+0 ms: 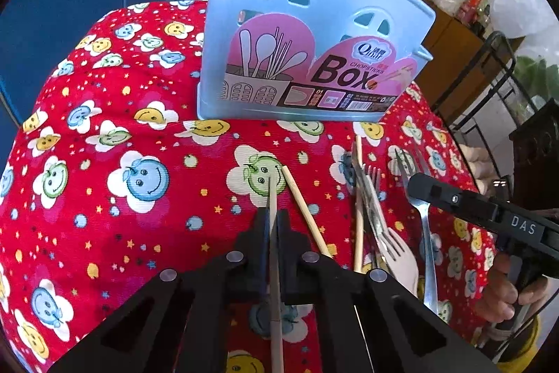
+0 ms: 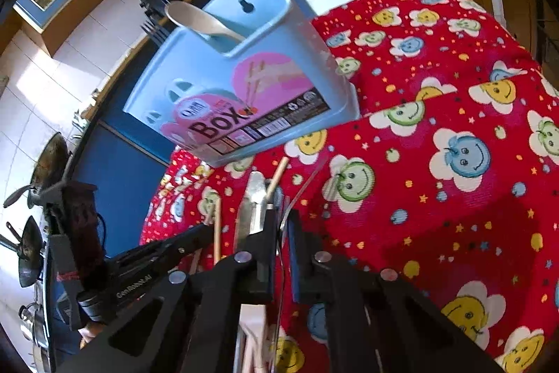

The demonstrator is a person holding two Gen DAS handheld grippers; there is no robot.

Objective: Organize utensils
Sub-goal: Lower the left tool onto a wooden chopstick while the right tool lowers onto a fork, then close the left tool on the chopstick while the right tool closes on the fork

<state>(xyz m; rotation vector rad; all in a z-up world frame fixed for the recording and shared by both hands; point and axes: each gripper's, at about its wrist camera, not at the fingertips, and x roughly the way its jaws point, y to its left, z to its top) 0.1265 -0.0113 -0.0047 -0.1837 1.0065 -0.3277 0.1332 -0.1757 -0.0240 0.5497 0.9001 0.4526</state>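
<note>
Left tongs (image 1: 273,226) clenched on chopstick (image 1: 273,194); right tongs (image 2: 279,229) clenched on fork (image 2: 279,198); holder (image 1: 314,23) at cloth edge.

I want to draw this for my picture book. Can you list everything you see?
box: one, light blue with a pink label, standing at the far edge of the cloth
cloth: one, red with smiley flowers, under everything
spoon: one, beige, standing in the box
dark fork: one, in the box beside the spoon
chopsticks: three seen, wooden, two lying on the cloth and one in the left tongs
metal forks: two seen, silver, on the cloth, one in the right tongs
plastic fork: one, beige, among the metal forks
left tongs: black, shut on a chopstick
right tongs: black, shut on a metal fork
hand: one, holding the right tongs
</note>
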